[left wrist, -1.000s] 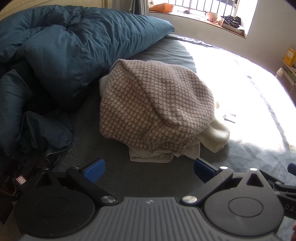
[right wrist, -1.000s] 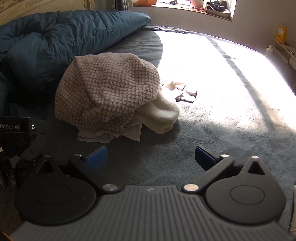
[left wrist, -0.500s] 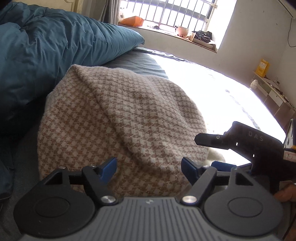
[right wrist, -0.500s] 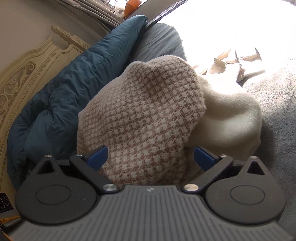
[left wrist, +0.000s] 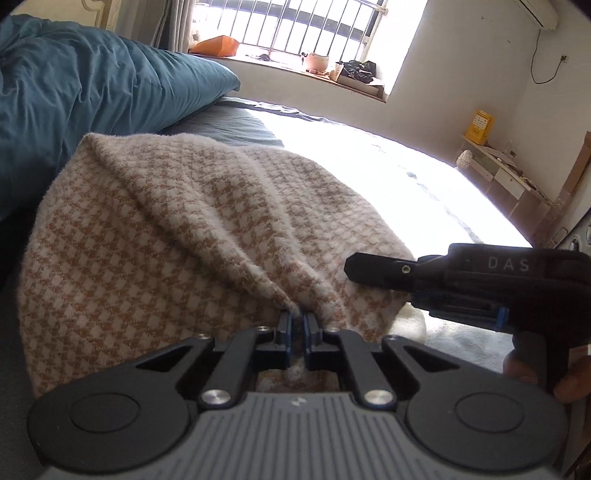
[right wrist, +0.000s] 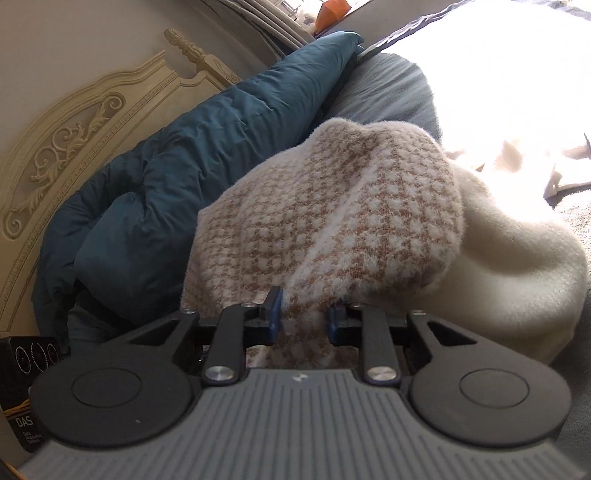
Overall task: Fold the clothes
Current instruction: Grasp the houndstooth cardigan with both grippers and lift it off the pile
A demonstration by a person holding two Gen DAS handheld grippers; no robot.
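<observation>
A home bedroom; carved headboard (right wrist: pixel 74 122), teal duvet (left wrist: pixel 85 99), barred window (left wrist: pixel 295 26).

A tan-and-cream houndstooth sweater (left wrist: pixel 177 236) lies over a plain cream garment (right wrist: pixel 517 258), beside a teal duvet (left wrist: pixel 92 92).

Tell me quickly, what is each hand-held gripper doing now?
Left hand-held gripper: shut on the houndstooth knit garment.
Right hand-held gripper: jaws closing, a fold of the same garment between them.

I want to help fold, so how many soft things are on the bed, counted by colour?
Brown-and-white checked sweater: 1
Cream fleece garment: 1
Teal duvet: 1
White cloth in the sun, too bright to count apart: at least 1
Total: at least 4
</observation>
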